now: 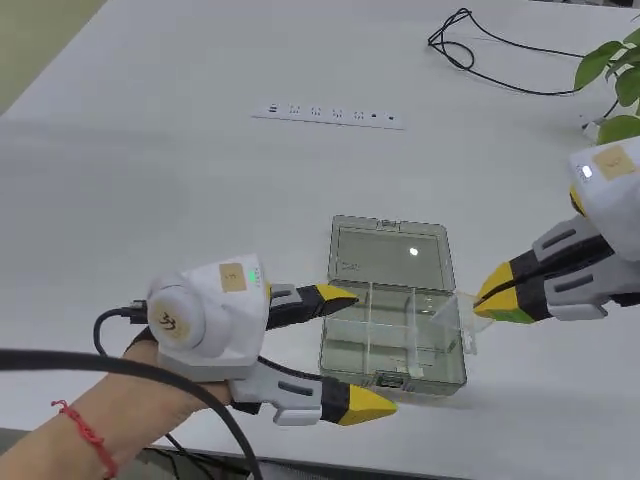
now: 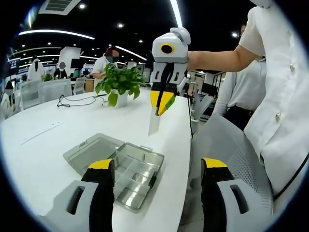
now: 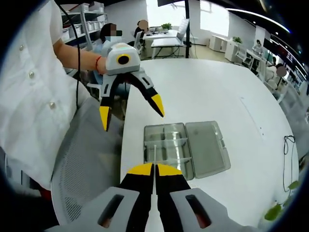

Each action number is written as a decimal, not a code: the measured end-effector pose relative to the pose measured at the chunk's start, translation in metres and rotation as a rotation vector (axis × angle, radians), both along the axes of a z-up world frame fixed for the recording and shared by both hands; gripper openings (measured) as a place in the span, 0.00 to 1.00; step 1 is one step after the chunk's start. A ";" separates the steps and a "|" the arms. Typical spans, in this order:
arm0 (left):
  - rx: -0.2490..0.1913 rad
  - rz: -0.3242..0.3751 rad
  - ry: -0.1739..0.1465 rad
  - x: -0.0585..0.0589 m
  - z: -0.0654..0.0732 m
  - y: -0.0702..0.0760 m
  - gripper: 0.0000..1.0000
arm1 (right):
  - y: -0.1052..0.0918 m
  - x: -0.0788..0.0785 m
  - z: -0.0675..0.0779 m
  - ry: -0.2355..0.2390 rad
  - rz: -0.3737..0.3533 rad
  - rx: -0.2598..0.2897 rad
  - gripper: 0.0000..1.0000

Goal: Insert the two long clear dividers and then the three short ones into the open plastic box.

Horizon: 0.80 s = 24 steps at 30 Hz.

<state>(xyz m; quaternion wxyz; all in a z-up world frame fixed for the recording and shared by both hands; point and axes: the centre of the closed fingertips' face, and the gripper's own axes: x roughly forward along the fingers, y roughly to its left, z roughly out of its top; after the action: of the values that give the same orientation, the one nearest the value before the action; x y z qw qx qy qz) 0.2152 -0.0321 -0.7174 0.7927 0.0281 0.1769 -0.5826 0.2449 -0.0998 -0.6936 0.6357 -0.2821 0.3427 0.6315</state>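
While R gripper (image 2: 161, 110) pinches it, divider (image 2: 153, 125) see-thru.

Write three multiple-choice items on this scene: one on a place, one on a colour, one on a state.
1. Where is the white power strip? A. on the table beyond the box B. inside it C. in a gripper
2. What colour are the jaw tips? A. red B. yellow C. blue
3. The right gripper is: A. open, empty B. shut on a screw C. shut on a clear divider
Key: 1 A, it lies past the open box; 2 B, every tip is yellow; 3 C, its closed tips pinch the clear sheet.
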 end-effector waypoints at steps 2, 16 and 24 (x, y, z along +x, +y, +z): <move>0.009 0.006 0.009 0.000 -0.003 0.002 0.77 | -0.001 0.002 -0.002 -0.009 0.004 -0.011 0.03; 0.033 0.031 0.022 -0.001 -0.017 0.013 0.94 | -0.001 0.015 -0.025 -0.072 0.041 -0.089 0.03; 0.038 0.051 0.036 -0.002 -0.022 0.018 0.96 | -0.002 0.019 -0.052 -0.085 0.074 -0.135 0.03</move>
<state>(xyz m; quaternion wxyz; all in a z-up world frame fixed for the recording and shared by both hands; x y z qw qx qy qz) 0.2130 -0.0140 -0.7391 0.8033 0.0282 0.2027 -0.5593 0.2640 -0.1017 -0.7458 0.6053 -0.3632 0.3466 0.6177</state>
